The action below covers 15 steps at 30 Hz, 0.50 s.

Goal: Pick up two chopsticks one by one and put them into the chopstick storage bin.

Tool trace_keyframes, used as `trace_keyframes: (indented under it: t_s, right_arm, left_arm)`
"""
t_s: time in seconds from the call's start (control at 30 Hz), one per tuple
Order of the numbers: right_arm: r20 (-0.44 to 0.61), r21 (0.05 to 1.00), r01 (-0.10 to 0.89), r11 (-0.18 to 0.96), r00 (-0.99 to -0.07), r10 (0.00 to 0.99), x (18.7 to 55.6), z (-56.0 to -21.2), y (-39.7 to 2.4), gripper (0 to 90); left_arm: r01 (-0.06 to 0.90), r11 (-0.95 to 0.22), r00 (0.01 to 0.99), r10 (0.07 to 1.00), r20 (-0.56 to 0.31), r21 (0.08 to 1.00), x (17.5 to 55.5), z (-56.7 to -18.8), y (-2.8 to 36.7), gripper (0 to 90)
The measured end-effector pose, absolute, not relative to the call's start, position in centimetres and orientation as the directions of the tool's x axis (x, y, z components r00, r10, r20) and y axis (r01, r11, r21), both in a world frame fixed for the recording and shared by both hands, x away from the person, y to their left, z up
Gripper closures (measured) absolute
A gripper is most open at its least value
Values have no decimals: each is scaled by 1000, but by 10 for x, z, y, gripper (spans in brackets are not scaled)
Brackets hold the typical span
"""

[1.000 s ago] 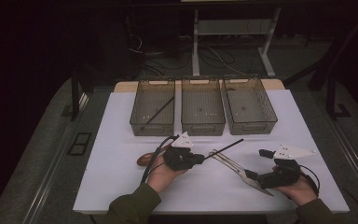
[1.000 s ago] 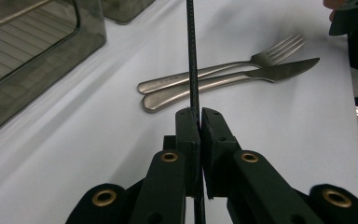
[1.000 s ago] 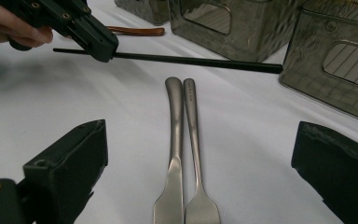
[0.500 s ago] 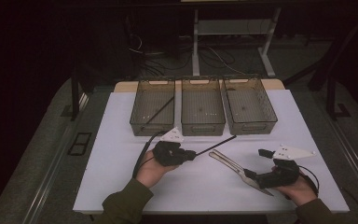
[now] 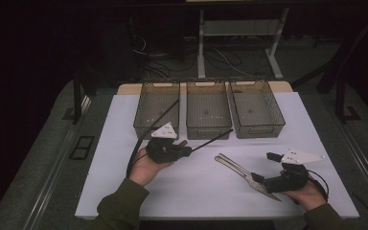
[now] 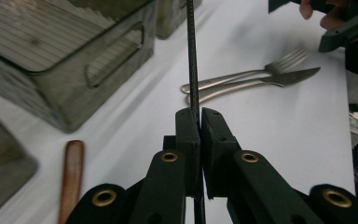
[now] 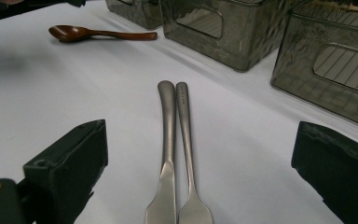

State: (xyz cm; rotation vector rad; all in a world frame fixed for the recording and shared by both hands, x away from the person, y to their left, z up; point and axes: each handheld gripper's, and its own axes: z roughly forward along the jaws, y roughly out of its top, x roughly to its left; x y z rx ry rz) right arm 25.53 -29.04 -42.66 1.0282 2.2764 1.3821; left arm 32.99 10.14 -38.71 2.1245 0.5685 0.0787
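The thin black rod (image 6: 191,56) was clamped between the two black fingers (image 6: 188,135) of the left gripper (image 5: 188,151), which pressed together on it near one end. In the high view the rod (image 5: 213,139) ran from the gripper up and to the right, its far tip reaching just in front of the middle basket (image 5: 208,130), above the white worktop (image 5: 124,120). The left hand (image 5: 148,165) held the gripper in front of the left basket (image 5: 156,128), a black cable (image 5: 139,148) curving away from it toward that basket.

To the right of the rod lay a metal knife (image 5: 249,178) and a metal fork (image 5: 230,162), side by side and touching along their handles. In the right gripper view the knife (image 7: 167,140) and fork (image 7: 186,140) lay between the fingers (image 7: 70,172) of the right gripper (image 5: 256,179), which stood wide apart on either side of them without touching either piece. The right hand (image 5: 306,191) rested near the worktop's front right corner.

A brown wooden spoon (image 7: 98,33) lay on the worktop beyond the cutlery, near the baskets. The right basket (image 5: 257,129) stood beside the middle one, all three in a row along the far side.
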Motion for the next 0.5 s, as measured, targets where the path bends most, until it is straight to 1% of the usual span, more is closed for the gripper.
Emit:
trace_keyframes:
  t_s: [0.5]
  right_arm:
    - [113,859,426,284,-699,706,255,-427,-291,31]
  left_arm:
    - [401,-402,834,531,-148,823,347,-373,146,851]
